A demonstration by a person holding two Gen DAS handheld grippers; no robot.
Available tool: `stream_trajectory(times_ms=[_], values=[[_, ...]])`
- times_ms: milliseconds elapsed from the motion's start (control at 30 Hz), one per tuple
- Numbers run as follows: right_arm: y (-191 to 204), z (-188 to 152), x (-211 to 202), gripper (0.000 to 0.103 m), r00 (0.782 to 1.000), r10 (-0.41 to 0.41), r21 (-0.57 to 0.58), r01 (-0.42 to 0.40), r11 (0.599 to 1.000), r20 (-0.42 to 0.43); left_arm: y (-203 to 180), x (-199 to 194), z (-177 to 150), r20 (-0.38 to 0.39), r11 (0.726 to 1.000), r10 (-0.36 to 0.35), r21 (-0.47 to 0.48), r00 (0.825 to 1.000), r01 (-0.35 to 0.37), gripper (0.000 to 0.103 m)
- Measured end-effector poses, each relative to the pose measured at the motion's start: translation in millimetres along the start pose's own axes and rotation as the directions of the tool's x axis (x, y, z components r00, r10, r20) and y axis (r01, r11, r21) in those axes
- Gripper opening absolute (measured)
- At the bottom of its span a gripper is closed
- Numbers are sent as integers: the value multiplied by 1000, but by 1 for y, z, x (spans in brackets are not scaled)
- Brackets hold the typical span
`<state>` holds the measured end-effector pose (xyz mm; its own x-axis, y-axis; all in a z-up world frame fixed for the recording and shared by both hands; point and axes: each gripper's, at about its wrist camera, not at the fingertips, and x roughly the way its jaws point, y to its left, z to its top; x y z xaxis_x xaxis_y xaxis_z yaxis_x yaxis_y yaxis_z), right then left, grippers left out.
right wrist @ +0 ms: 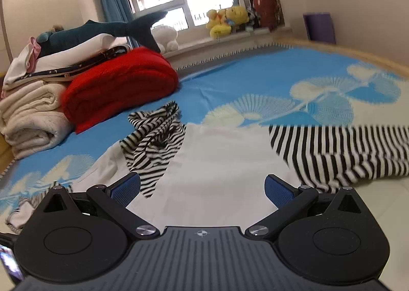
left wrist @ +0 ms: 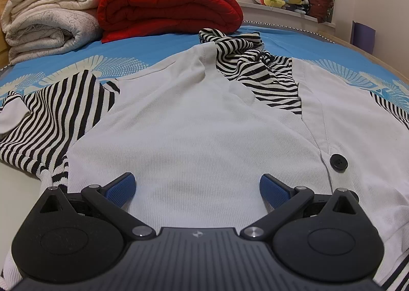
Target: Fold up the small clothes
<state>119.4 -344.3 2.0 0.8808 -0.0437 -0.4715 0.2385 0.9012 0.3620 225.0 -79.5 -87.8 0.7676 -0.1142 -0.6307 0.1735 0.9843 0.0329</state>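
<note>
A white cardigan (left wrist: 194, 122) with black-and-white striped sleeves lay spread flat on the bed (left wrist: 158, 43), over a blue cover with a pale flower pattern. Its striped hood (left wrist: 237, 45) was bunched up at the far end, near a folded red blanket (left wrist: 168, 7). A black button (left wrist: 338, 162) sat on the front edge of the white body.

The left gripper (left wrist: 197, 187) hung low over the white front panel, its blue fingers (left wrist: 122, 187) spread wide apart and holding nothing. One striped sleeve (left wrist: 51, 117) stretched out to its left.

The right gripper (right wrist: 202, 190) was also just above the white cloth, its fingers (right wrist: 277, 191) apart and empty. The other striped sleeve (right wrist: 340, 150) lay off to its right, somewhat blurred.

Folded cream blankets (left wrist: 43, 17) were stacked beside the red one, and stuffed toys (right wrist: 227, 21) sat on the windowsill.
</note>
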Motion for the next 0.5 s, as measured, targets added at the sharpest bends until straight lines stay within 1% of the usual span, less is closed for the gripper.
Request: stream_trajectory(times_ms=[33,67,167,267,333,400,500], values=[[-1,1,-1,102,999,41,-1,-41,999,-10,0,0,0,0,1000,0,0,1000,0,103],[-1,2,-3,102,999,52,-13,-52,999,-11,0,0,0,0,1000,1,1,1000,-1,103],[1,3,-8,102,999,54,-24,-54,998,7,0,0,0,2,1000,1,-1,1000,-1,103],[3,2,-6,102,996,80,-5,-80,997,-25,0,-1,0,4,1000,1,-10,1000,-1,103],[6,-3,-2,102,995,85,-5,-86,996,-59,-2,-2,2,-15,1000,14,-7,1000,-14,103],[11,-8,1,102,991,98,-11,-100,995,-93,-1,-2,3,-23,1000,-7,0,1000,7,103],[18,-13,3,102,987,112,-20,-115,993,-117,1,0,1,-1,999,-42,32,999,42,103]])
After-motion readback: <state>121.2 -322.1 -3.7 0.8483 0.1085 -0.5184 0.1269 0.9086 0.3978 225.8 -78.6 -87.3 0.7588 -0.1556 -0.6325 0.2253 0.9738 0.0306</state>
